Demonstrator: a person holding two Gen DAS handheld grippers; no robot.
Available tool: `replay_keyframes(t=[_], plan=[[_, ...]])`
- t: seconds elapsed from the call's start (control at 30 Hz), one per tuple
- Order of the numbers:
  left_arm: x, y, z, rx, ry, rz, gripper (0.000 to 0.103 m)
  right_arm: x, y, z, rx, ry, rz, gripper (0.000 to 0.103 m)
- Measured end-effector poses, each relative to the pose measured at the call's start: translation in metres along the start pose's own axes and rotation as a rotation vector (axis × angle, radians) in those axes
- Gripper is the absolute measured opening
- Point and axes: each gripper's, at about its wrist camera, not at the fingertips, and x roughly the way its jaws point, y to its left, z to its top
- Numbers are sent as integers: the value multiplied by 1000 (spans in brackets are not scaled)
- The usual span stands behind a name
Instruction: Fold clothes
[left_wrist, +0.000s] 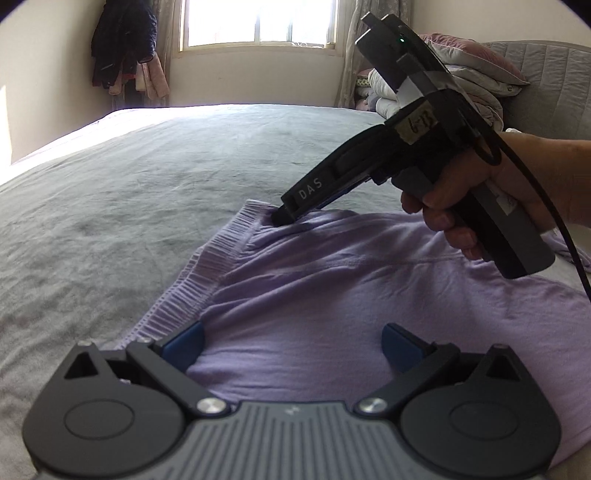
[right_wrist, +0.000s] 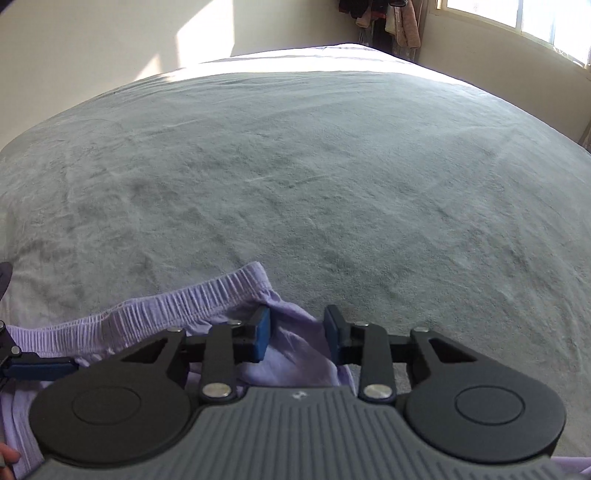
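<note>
Left wrist view, bed cover (left_wrist: 129, 184): grey, spread flat; the lavender garment (left_wrist: 332, 295) is laid on it, in the near right part of the view.
Waistband (left_wrist: 221, 251): ribbed, run along the garment's left edge, its far corner raised a little.
Left gripper (left_wrist: 291, 343): held wide open just above the cloth near the waistband's near end; nothing is gripped.
Right gripper (left_wrist: 282, 218): carried by a hand (left_wrist: 454, 218) and pointed down at the far waistband corner; its fingers are drawn narrow, with a ridge of lavender cloth pinched between them in the right wrist view.
Step in hand: the waistband corners are being taken up; one is judged caught, the other not yet.
Next move: the left fingers are to be lowered onto the near corner and closed before any lifting, so that the cloth is folded over evenly.
</note>
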Motion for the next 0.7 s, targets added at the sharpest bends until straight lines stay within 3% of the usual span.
replay_keyframes(t=[0.13, 0.37, 0.7], plan=[[-1, 0, -1, -1, -1, -1, 103, -1, 9, 13, -56, -24, -20, 3], [-2, -2, -1, 2, 0, 3, 103, -18, 20, 41, -89, -182, -15, 2], [-2, -5, 0, 7, 3, 8, 103, 26, 23, 30, -70, -139, -20, 2]])
